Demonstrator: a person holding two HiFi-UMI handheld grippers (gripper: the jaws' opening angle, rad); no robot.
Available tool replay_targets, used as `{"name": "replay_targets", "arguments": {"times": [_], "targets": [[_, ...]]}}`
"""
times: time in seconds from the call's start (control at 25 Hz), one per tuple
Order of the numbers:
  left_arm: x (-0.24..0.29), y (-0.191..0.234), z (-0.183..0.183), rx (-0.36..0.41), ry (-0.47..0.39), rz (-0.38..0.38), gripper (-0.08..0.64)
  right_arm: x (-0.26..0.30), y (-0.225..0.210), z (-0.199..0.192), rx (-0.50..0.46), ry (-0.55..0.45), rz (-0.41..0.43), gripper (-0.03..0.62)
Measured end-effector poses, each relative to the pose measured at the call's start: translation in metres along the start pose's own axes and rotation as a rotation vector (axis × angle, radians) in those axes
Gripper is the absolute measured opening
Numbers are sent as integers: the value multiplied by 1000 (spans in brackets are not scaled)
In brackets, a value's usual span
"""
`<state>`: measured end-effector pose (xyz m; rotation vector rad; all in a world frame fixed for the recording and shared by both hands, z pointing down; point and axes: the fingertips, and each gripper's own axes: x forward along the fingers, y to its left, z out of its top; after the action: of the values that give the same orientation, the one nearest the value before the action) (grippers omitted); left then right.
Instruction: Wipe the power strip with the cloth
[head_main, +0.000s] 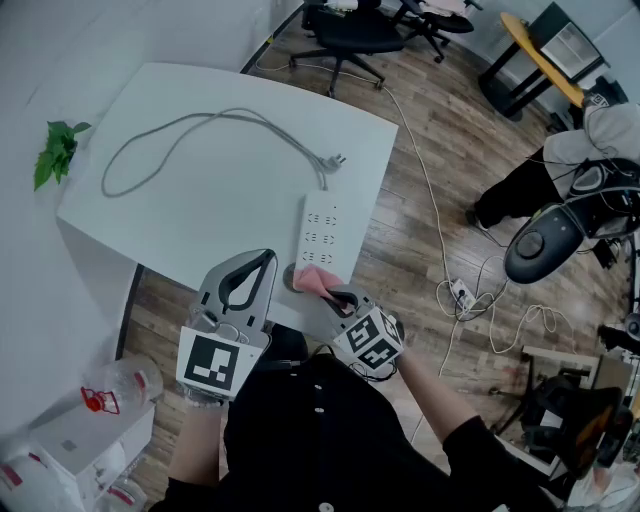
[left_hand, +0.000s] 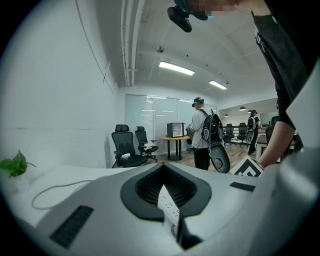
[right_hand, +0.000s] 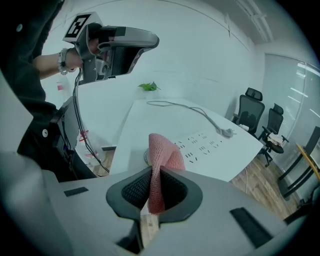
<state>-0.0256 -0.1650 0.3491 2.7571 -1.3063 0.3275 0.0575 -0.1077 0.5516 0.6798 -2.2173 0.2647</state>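
Power strip (head_main: 322, 235) on white table (head_main: 220, 190); wood floor (head_main: 470, 120), office chairs (head_main: 345, 35)

The pink cloth (right_hand: 161, 160) is looking coarse and knitted, pinched between the right gripper (right_hand: 156, 172)'s ribbed black pads (right_hand: 135, 188). The gripper's shell is showing matt grey plastic. Just ahead of it, the power strip (right_hand: 205, 147)'s smooth white plastic is lying on a matt white table (right_hand: 150, 120).

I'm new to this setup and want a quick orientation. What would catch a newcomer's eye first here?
First, the pink cloth pinched in the right gripper, at the near end of the white power strip on the white table. Next, the strip's grey cable looping across the tabletop, and the left gripper, shut and raised to the left.
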Motion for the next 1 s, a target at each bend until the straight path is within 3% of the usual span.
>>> {"name": "replay_targets", "arguments": {"times": [0.36, 0.8, 1.0], "targets": [[0, 5, -2, -5, -4, 1, 11, -12, -22, 8, 25, -16, -64, 55], [0, 14, -3, -8, 0, 8, 11, -16, -100, 51, 124, -111, -188, 55], [0, 21, -5, -9, 7, 22, 11, -2, -136, 65, 125, -116, -238, 55]]}}
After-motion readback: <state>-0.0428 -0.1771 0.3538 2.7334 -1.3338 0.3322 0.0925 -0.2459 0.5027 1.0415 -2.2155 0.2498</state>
